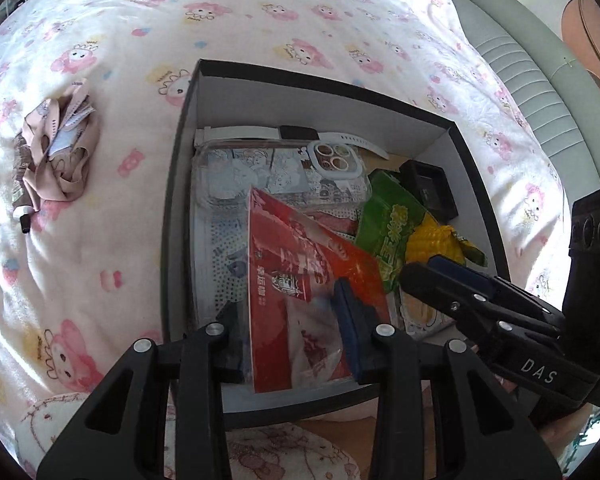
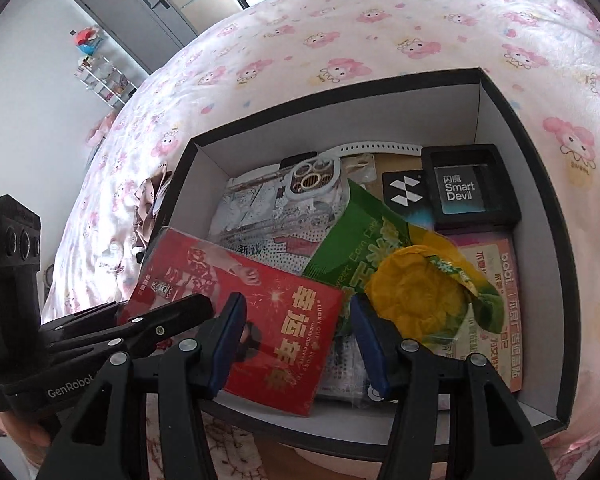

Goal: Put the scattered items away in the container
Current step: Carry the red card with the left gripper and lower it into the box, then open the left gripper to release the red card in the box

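A black box with white inner walls [image 1: 188, 120] [image 2: 492, 120] sits on the bed. In it lie a red packet [image 1: 292, 280] [image 2: 260, 312], a green and yellow corn snack bag [image 1: 404, 236] [image 2: 412, 280], a printed phone case [image 1: 284, 176] [image 2: 268, 208], a white watch [image 1: 300, 133] and a black Smart Devil case [image 2: 470, 188]. My left gripper [image 1: 288, 312] is open, its fingers on either side of the red packet without pinching it. My right gripper [image 2: 296, 340] is open over the packet's near end, and shows from the side in the left wrist view [image 1: 432, 268].
A crumpled pink garment [image 1: 60, 152] and a small dark-tipped object [image 1: 24, 220] lie on the cartoon-print bedsheet [image 1: 300, 20] left of the box. A grey padded headboard [image 1: 540, 80] runs along the right. A shelf [image 2: 104, 76] and wardrobe [image 2: 140, 4] stand beyond the bed.
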A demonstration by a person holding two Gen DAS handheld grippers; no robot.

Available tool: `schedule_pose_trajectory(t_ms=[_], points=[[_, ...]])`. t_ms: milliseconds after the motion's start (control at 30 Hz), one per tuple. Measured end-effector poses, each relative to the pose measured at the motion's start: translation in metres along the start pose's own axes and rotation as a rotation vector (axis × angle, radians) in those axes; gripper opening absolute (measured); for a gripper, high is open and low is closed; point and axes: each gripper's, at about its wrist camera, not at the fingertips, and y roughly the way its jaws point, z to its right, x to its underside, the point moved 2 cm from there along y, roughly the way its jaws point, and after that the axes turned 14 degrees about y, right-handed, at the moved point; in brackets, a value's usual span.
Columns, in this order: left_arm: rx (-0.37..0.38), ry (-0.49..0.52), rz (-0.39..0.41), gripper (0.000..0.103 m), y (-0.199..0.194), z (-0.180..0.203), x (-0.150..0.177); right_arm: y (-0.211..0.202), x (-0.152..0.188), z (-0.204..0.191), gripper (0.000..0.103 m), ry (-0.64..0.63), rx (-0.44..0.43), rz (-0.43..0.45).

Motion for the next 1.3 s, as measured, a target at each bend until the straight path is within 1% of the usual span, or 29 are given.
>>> schedule_pose_trajectory(t_ms=[100, 133, 300, 400, 467, 500, 567, 667, 700, 767, 833, 867, 933, 1000, 1100, 1200, 1267, 1300], points=[[-0.059, -0.004, 0.038, 0.034, -0.015, 0.001, 0.002, -0.009, -0.004, 0.006, 0.05, 0.01, -0.013, 0.022], [-0.067, 0.0, 0.047, 0.036, -0.019, 0.001, 0.003, -0.011, -0.006, 0.009, 0.049, 0.019, -0.015, 0.029], [-0.106, 0.012, 0.063, 0.036, -0.029, 0.003, 0.002, -0.015, -0.012, 0.025, 0.049, 0.05, 0.024, 0.053], [-0.078, 0.02, 0.068, 0.036, -0.024, 0.006, -0.004, -0.023, -0.014, 0.035, 0.049, 0.073, 0.034, 0.074], [-0.044, 0.031, 0.047, 0.036, -0.011, 0.01, -0.01, -0.029, -0.016, 0.037, 0.049, 0.083, 0.021, 0.079], [-0.039, 0.035, 0.031, 0.036, -0.003, 0.014, -0.012, -0.031, -0.016, 0.038, 0.049, 0.09, 0.015, 0.077], [-0.049, 0.051, 0.011, 0.036, 0.011, 0.019, -0.018, -0.031, -0.015, 0.037, 0.049, 0.088, -0.009, 0.063], [-0.07, 0.036, 0.013, 0.036, 0.023, 0.018, -0.028, -0.028, -0.009, 0.036, 0.049, 0.085, -0.06, 0.022], [-0.07, 0.029, 0.022, 0.036, 0.024, 0.017, -0.031, -0.029, -0.006, 0.035, 0.049, 0.08, -0.062, 0.02], [-0.057, 0.03, 0.034, 0.036, 0.028, 0.016, -0.038, -0.033, -0.002, 0.033, 0.049, 0.061, -0.036, 0.035], [-0.044, 0.039, 0.012, 0.036, 0.04, 0.017, -0.044, -0.036, -0.002, 0.031, 0.049, 0.05, -0.027, 0.042], [-0.053, 0.047, -0.007, 0.036, 0.048, 0.018, -0.047, -0.035, -0.002, 0.031, 0.049, 0.05, -0.027, 0.041], [-0.104, 0.064, -0.059, 0.036, 0.06, 0.019, -0.049, -0.032, -0.003, 0.03, 0.049, 0.048, -0.009, 0.036], [-0.161, 0.075, -0.113, 0.036, 0.064, 0.02, -0.044, -0.029, 0.001, 0.027, 0.049, 0.027, 0.014, 0.019], [-0.153, 0.072, -0.127, 0.037, 0.06, 0.017, -0.034, -0.03, 0.007, 0.023, 0.049, -0.006, 0.035, 0.019], [-0.142, 0.056, -0.12, 0.039, 0.053, 0.009, -0.028, -0.026, 0.009, 0.021, 0.049, -0.021, 0.063, 0.012], [-0.096, 0.045, -0.105, 0.039, 0.047, 0.007, -0.028, -0.021, 0.012, 0.016, 0.049, -0.04, 0.093, 0.005], [-0.08, 0.037, -0.094, 0.04, 0.044, 0.007, -0.028, -0.017, 0.014, 0.013, 0.049, -0.055, 0.095, -0.009]])
